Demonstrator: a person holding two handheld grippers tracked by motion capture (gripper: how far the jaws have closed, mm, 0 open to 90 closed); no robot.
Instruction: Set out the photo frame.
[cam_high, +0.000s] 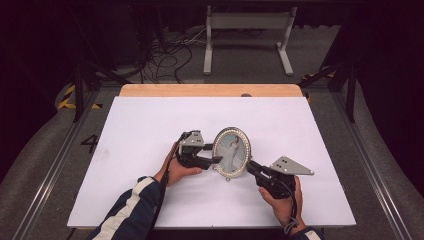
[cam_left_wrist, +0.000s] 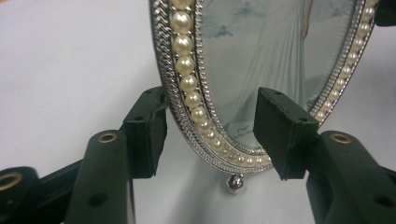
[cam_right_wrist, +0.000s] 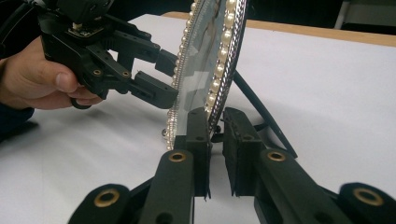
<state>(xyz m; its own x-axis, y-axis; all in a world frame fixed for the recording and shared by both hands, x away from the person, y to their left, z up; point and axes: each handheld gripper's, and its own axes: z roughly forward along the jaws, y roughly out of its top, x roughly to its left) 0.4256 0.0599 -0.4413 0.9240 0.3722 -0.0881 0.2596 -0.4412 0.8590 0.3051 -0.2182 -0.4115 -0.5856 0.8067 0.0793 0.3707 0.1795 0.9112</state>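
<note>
An oval picture frame with a pearl and silver rim stands upright near the middle of the white table; it holds a picture of a figure in a pale gown. My left gripper is open at its left edge. In the left gripper view the jaws straddle the rim of the frame, one pad behind it and one in front, with the gripper wide apart. My right gripper is shut on the lower right rim; in the right gripper view the gripper pinches the frame.
The frame's black back strut slants down to the table behind it. A wooden strip edges the far side of the table. Beyond it a white metal stand and loose cables lie on the floor.
</note>
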